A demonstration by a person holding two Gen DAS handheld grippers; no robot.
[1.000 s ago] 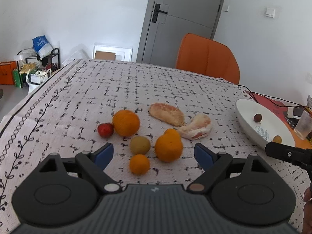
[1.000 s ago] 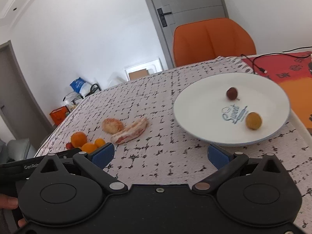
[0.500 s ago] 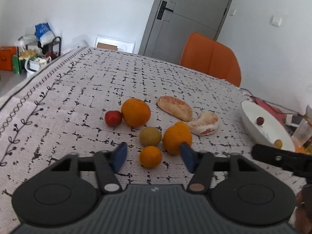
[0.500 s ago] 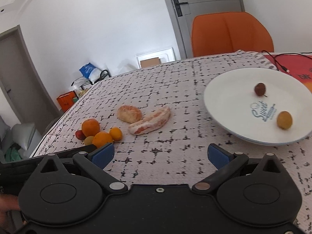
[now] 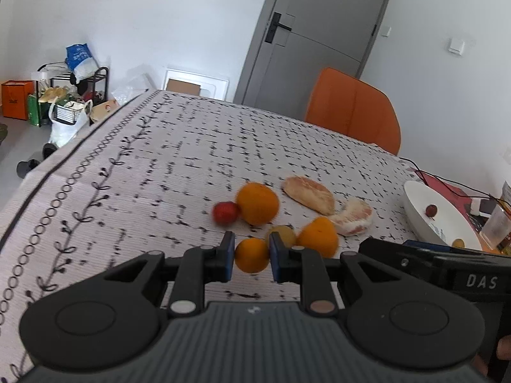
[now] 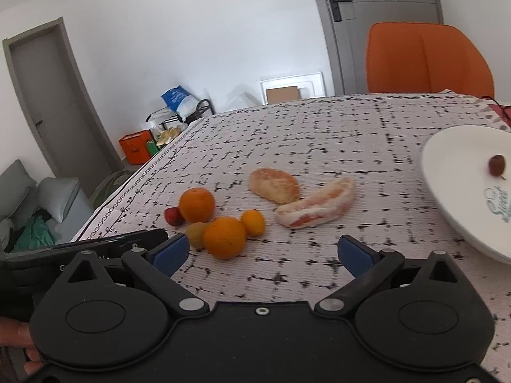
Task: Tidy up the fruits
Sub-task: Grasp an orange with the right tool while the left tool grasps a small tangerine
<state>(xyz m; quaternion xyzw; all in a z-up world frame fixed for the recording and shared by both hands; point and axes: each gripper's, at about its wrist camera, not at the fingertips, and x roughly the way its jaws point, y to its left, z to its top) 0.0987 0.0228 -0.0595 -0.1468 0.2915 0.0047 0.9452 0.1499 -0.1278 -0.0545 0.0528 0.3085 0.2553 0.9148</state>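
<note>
Change: left gripper [image 5: 252, 255] jaws went from wide apart a second ago to closed in on the small orange [image 5: 252, 255]; right gripper [image 6: 260, 252] now faces the fruit pile rather than the plate.
Left fingers: narrow, blue pads [image 5: 228, 255] touching both sides of the small orange; whether it is lifted off the cloth cannot be told.
Right fingers: wide apart, nothing between them, blue pads [image 6: 167, 253] above bare cloth just in front of the pile.
Small orange, right view: [image 6: 253, 222] sits just beside the near orange, on its plate side.
Green-yellow fruit: [image 5: 285, 234] right behind the left gripper's right pad, touching the near orange [image 5: 317, 236].
Big orange: [image 5: 257, 203] further back, with the red fruit [image 5: 225, 213] touching its left side.
Peeled segments: flat piece [image 5: 308, 194] and curved pink piece [image 5: 354, 217] lie behind the pile toward the plate, ends close together.
Plate: white plate [image 5: 418, 214] near the table's right edge, well apart from the pile; holds a dark red berry [image 5: 431, 210] and a small yellow fruit [image 5: 458, 242].
Table: patterned tablecloth [image 5: 153, 175] covers it; orange chair [image 5: 354, 111] at the far edge.
Right edge clutter: red mat with black cable [image 5: 444, 185], clear cup [image 5: 496, 226] beside the plate.
Room: grey door [image 5: 313, 41], rack with bags [image 5: 70, 95] on the floor left of the table.
</note>
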